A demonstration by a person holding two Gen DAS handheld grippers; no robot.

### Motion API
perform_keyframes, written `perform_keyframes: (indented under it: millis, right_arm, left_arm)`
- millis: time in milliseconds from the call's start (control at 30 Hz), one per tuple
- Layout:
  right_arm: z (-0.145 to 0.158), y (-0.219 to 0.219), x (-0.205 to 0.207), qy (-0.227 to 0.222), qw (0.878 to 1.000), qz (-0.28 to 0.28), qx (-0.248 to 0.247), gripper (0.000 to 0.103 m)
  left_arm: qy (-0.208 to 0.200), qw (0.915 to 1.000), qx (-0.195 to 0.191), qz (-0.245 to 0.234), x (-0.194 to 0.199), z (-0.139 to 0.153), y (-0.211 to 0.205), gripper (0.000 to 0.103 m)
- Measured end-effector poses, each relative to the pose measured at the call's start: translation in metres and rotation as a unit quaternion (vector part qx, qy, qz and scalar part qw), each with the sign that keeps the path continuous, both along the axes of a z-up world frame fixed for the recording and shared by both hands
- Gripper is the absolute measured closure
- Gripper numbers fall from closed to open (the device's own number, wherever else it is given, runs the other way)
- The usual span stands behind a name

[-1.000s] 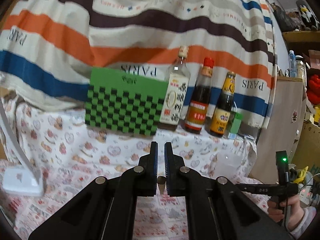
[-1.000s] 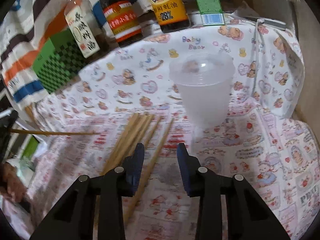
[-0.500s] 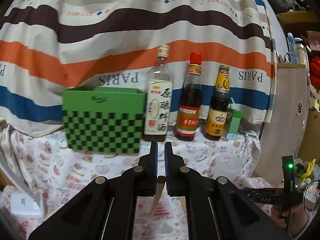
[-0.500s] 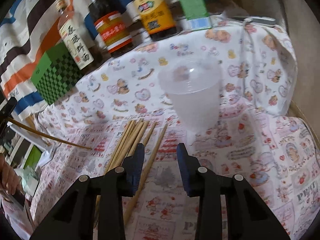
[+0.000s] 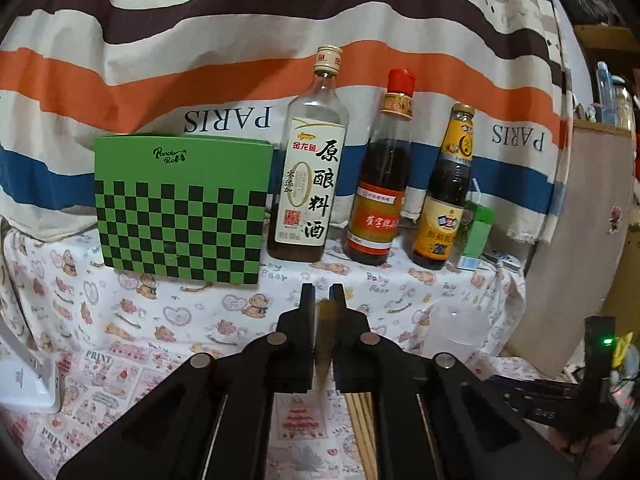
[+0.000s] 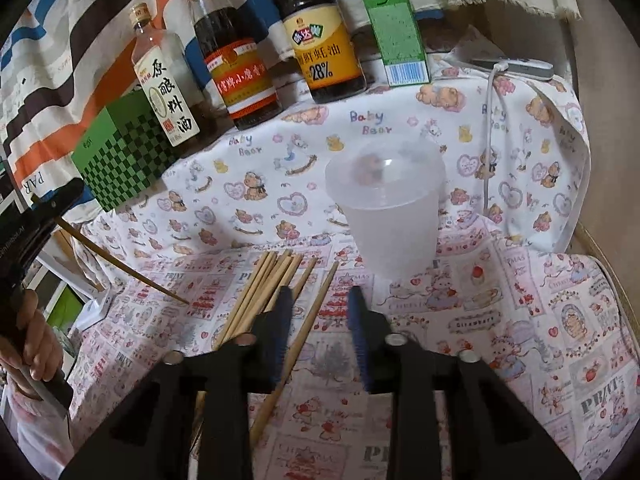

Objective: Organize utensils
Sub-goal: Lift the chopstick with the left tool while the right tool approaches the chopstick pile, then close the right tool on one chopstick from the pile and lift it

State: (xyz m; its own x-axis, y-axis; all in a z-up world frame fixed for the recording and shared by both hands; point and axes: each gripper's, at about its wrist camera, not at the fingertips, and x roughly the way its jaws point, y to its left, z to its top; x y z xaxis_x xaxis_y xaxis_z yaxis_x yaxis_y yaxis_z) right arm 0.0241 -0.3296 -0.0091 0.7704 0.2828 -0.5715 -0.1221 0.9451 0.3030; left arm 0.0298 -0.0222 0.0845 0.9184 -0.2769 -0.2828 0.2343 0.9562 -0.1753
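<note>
My left gripper [image 5: 320, 300] pinches 1 chopstick [image 6: 120, 266], held off the cloth. Right gripper [image 6: 319, 306] jaws closing around a loose stick [image 6: 296, 336], pads not yet touching. Next: carry to cup [image 6: 386, 216].

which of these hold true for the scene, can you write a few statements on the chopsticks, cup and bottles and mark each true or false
1. The left claw is shut on a single chopstick. True.
2. The plastic cup lies on its side. False: it stands upright on the tablecloth.
3. The cup already holds several chopsticks. False: none show inside it; the loose chopsticks lie on the cloth beside it.
4. Three bottles stand in a row by the green checkered box. True.
5. The right claw is above the cup. False: it is closing over the loose chopsticks, one lying between its jaws.
</note>
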Motion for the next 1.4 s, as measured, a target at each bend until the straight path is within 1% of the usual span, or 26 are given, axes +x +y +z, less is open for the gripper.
perform_keyframes:
  millis: [33,67,133,200,300,367,400,467,533,567,633,767,933,1033,1067,1133,1167,1200,1233,1267,1300,1367,1400]
  right_arm:
    - [0.000,-0.002,0.001,0.000,1.000,-0.004,-0.001,0.081]
    - [0.001,-0.004,0.002,0.003,1.000,-0.007,-0.001,0.086]
    - [0.002,-0.011,0.005,0.020,1.000,-0.019,0.012,0.086]
    - [0.005,-0.013,0.012,0.046,0.999,-0.022,0.018,0.086]
    - [0.006,-0.005,0.026,0.078,0.997,-0.018,0.016,0.086]
    - [0.001,0.005,0.039,0.115,0.993,-0.009,0.016,0.086]
    - [-0.003,0.011,0.047,0.132,0.991,-0.005,0.025,0.086]
    - [-0.011,0.021,0.063,0.161,0.986,-0.012,0.033,0.086]
    - [-0.019,0.029,0.077,0.182,0.983,-0.022,0.021,0.086]
    - [-0.021,0.032,0.083,0.185,0.982,-0.029,0.011,0.086]
    - [-0.028,0.039,0.097,0.192,0.980,-0.041,-0.020,0.086]
    - [-0.044,0.047,0.115,0.219,0.974,-0.042,-0.031,0.086]
    - [-0.055,0.060,0.127,0.230,0.971,-0.040,-0.054,0.086]
    - [-0.056,0.065,0.128,0.222,0.970,-0.054,-0.078,0.086]
    - [-0.057,0.066,0.129,0.223,0.970,-0.060,-0.079,0.087]
    - [-0.057,0.069,0.131,0.221,0.969,-0.065,-0.089,0.095]
    - [-0.057,0.071,0.132,0.217,0.970,-0.060,-0.092,0.096]
    - [-0.058,0.072,0.134,0.218,0.971,-0.057,-0.083,0.097]
    - [-0.056,0.070,0.134,0.216,0.973,-0.059,-0.061,0.097]
    - [-0.050,0.070,0.133,0.208,0.976,-0.059,-0.036,0.097]
    - [-0.044,0.075,0.133,0.198,0.979,-0.052,-0.026,0.098]
    - [-0.018,0.084,0.126,0.154,0.987,-0.029,-0.028,0.098]
    - [-0.006,0.086,0.122,0.133,0.990,-0.025,-0.034,0.098]
  left_arm:
    - [-0.002,1.0000,0.000,0.006,-0.004,0.004,0.002,0.098]
    - [-0.008,0.9999,0.003,0.014,-0.008,0.008,0.003,0.098]
    - [-0.021,0.9995,0.009,0.022,-0.016,0.017,0.006,0.098]
    - [-0.029,0.9993,0.010,0.021,-0.018,0.024,0.009,0.098]
    - [-0.020,0.9992,0.022,0.025,-0.012,0.037,0.006,0.098]
    - [-0.015,0.9993,0.024,0.025,-0.007,0.047,0.005,0.098]
    - [-0.013,0.9993,0.027,0.021,-0.003,0.053,0.003,0.098]
    - [-0.013,0.9989,0.034,0.029,0.000,0.066,-0.001,0.098]
    - [-0.007,0.9990,0.033,0.031,0.003,0.076,-0.003,0.098]
    - [-0.005,0.9992,0.029,0.029,0.004,0.081,-0.004,0.098]
    - [-0.005,0.9993,0.026,0.027,0.005,0.088,-0.005,0.098]
    - [-0.017,0.9990,0.028,0.031,0.008,0.096,-0.006,0.098]
    - [-0.022,0.9986,0.016,0.046,0.010,0.095,0.002,0.098]
    - [-0.023,0.9985,0.011,0.049,0.012,0.096,0.007,0.098]
    - [-0.025,0.9984,0.013,0.049,0.011,0.096,0.007,0.098]
    - [-0.026,0.9977,0.032,0.055,0.009,0.095,0.008,0.098]
    - [-0.025,0.9969,0.038,0.064,0.008,0.095,0.010,0.098]
    - [-0.024,0.9960,0.040,0.076,0.007,0.096,0.012,0.098]
    - [-0.025,0.9955,0.039,0.082,0.007,0.098,0.015,0.098]
    - [-0.027,0.9954,0.035,0.085,0.005,0.099,0.018,0.098]
    - [-0.028,0.9952,0.032,0.088,0.003,0.100,0.021,0.098]
    - [-0.034,0.9931,0.036,0.106,-0.005,0.105,0.025,0.098]
    - [-0.045,0.9918,0.037,0.114,-0.011,0.109,0.027,0.098]
